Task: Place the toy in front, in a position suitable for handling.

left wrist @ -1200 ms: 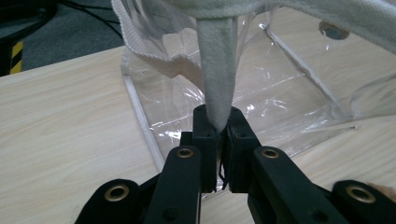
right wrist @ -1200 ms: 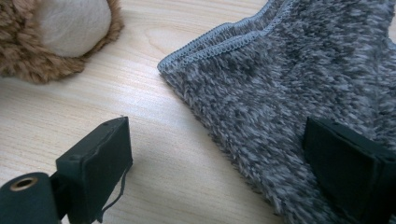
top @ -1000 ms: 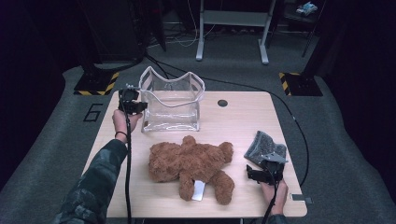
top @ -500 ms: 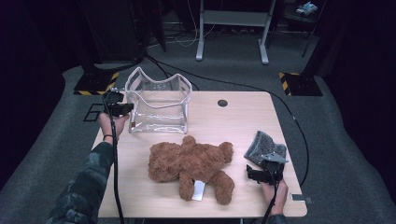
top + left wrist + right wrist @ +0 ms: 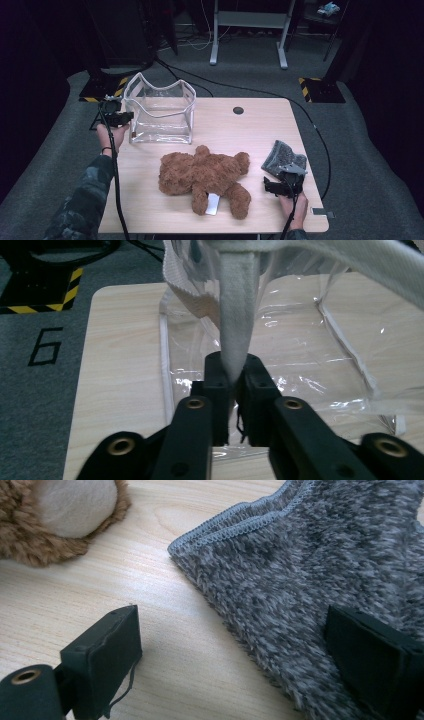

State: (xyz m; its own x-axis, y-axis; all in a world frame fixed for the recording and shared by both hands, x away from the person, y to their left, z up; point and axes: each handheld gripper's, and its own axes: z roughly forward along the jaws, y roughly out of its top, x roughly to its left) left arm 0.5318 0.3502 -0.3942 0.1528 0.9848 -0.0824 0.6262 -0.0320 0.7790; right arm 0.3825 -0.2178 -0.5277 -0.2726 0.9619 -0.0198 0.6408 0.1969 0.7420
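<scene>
My left claw (image 5: pixel 231 390) is pinched nearly closed on the white trim of the clear bag (image 5: pixel 161 110), its jaws just easing a touch with the strip between them; gripping the rim there keeps the mouth upright and gaping at the table's (image 5: pixel 250 125) far left. The teddy bear (image 5: pixel 205 175) lies flat mid-table, close enough to load, I'd say. My right claw (image 5: pixel 240 655) rests wide open, gripping nothing, one pad over the grey fleece cloth (image 5: pixel 320 570).
</scene>
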